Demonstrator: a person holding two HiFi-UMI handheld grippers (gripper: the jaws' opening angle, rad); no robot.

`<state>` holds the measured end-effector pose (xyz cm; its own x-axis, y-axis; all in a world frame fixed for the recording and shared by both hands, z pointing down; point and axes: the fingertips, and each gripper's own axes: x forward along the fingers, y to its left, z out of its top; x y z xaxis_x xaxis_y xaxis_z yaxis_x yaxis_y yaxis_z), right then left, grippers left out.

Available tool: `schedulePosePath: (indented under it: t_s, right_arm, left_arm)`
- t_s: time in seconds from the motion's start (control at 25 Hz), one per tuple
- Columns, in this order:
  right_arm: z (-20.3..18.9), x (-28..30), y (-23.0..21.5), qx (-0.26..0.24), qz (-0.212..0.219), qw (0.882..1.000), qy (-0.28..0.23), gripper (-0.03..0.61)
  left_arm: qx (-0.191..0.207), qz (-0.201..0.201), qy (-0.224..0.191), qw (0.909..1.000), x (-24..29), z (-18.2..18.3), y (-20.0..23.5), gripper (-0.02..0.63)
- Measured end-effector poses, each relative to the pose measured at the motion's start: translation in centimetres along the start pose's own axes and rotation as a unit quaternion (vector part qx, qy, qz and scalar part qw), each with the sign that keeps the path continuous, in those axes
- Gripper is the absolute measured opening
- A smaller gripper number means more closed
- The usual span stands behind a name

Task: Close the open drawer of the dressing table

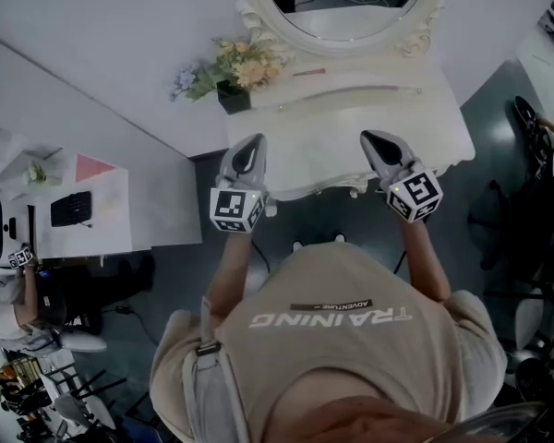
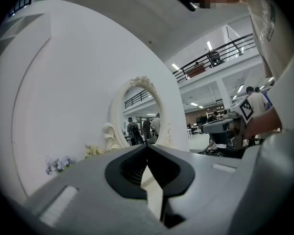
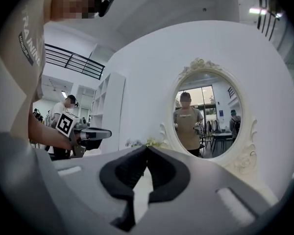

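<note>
The cream dressing table point(image 1: 346, 123) with its oval mirror point(image 1: 258, 17) stands against the white wall, straight ahead of me. From above, its drawer front cannot be made out at the front edge. My left gripper point(image 1: 252, 146) hovers over the table's front left, shut with nothing in it. Over the front right, my right gripper point(image 1: 371, 142) is also shut and holds nothing. In the left gripper view the left gripper point(image 2: 147, 147) points at the mirror point(image 2: 139, 112), jaws meeting at the tips. The right gripper point(image 3: 147, 149) faces the mirror point(image 3: 208, 112) in the right gripper view.
A bunch of flowers point(image 1: 235, 67) in a dark pot stands on the table's back left. At the left is a white desk point(image 1: 111, 220) with a keyboard point(image 1: 71, 209) and pink paper point(image 1: 92, 166). Dark chairs point(image 1: 526, 220) stand at the right.
</note>
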<state>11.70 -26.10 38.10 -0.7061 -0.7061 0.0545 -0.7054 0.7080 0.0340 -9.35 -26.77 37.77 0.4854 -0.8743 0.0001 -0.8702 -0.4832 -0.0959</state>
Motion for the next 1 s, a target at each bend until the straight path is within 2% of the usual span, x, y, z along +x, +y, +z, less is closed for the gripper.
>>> schedulePosePath:
  t_s: [0.28,0.6,1.0]
  right_arm:
    - [1.9,0.4,-0.8,-0.009,-0.002,1.000,-0.012,0.005]
    - [3.3,0.3,0.0,-0.011,-0.001,1.000,-0.023,0.005]
    - [1.5,-0.8,0.5,-0.007,-0.002,1.000,0.005,0.005]
  left_arm:
    - [0.006,0.019,-0.013,0.9997,-0.4,1.7,1.2,0.006]
    - [-0.015,0.014,0.002,0.9998,-1.5,0.2,-0.4,0.006]
    - [-0.026,-0.001,0.004,0.9997,-1.2,-0.1,-1.9,0.006]
